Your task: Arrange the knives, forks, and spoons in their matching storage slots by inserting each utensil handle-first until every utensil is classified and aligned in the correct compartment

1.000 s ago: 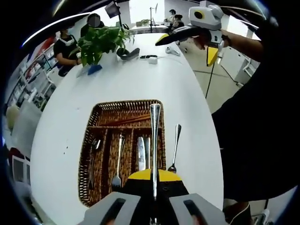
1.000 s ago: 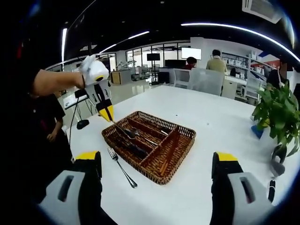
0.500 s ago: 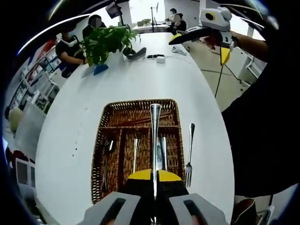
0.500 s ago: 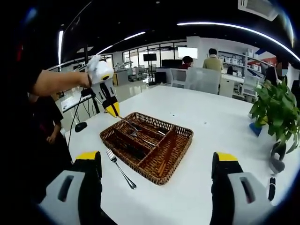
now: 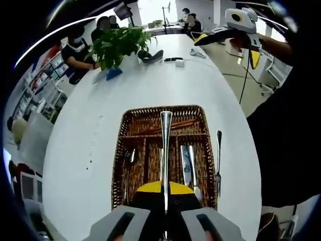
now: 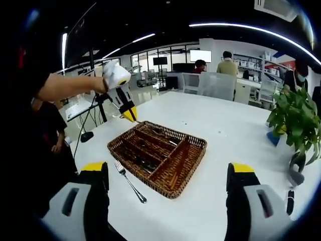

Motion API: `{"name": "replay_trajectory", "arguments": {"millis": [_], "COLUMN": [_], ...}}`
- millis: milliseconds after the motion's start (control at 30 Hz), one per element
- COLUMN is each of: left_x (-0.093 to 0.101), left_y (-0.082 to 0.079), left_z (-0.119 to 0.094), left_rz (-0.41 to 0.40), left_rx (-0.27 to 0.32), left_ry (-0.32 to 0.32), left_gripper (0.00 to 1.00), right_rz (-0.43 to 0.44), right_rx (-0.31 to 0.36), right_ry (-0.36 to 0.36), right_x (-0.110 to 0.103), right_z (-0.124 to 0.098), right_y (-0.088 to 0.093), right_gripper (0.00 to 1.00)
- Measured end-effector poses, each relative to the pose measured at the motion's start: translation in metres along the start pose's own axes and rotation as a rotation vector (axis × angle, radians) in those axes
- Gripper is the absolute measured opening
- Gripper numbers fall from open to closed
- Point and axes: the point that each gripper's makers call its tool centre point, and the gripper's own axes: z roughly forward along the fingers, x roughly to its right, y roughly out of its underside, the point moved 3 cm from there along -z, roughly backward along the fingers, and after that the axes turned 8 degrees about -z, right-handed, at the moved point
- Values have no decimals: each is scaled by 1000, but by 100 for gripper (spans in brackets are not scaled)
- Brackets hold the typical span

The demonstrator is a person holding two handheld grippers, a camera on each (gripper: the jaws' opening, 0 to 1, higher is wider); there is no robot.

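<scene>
The left gripper (image 5: 164, 197) pinches a utensil (image 5: 165, 150) between its fingers, handle pointing ahead over the basket (image 5: 131, 131). Just right of those fingers, a fork (image 5: 218, 159) lies on the table (image 5: 85, 130) beside the basket. The right gripper (image 6: 168, 193) waits with fingers spread, empty, well back. Likely risk: the handle snags a divider or drops into the wrong slot, since its head is hidden.

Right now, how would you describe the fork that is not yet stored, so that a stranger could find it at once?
Find the brown wicker cutlery tray in the middle of the white oval table. The silver metal fork lies flat on the bare tabletop beside one long wall of that tray, parallel to it. It is the one utensil lying outside the tray; the others lie in its compartments, or in the left gripper.
</scene>
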Motion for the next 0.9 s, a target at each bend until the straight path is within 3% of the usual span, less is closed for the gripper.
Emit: {"name": "replay_trajectory", "arguments": {"millis": [767, 900], "left_x": [-53, -64], "left_y": [-1, -4], "left_z": [-4, -6], "left_rz": [-10, -20], "left_rx": [-11, 9], "left_ry": [-41, -51], "left_gripper": [0, 0], "right_rz": [11, 11], "right_rx": [-1, 5], "right_ry": [-2, -2], "right_x": [-5, -6], "right_z": [2, 2], "right_y": [-12, -13], "right_gripper": [99, 99]}}
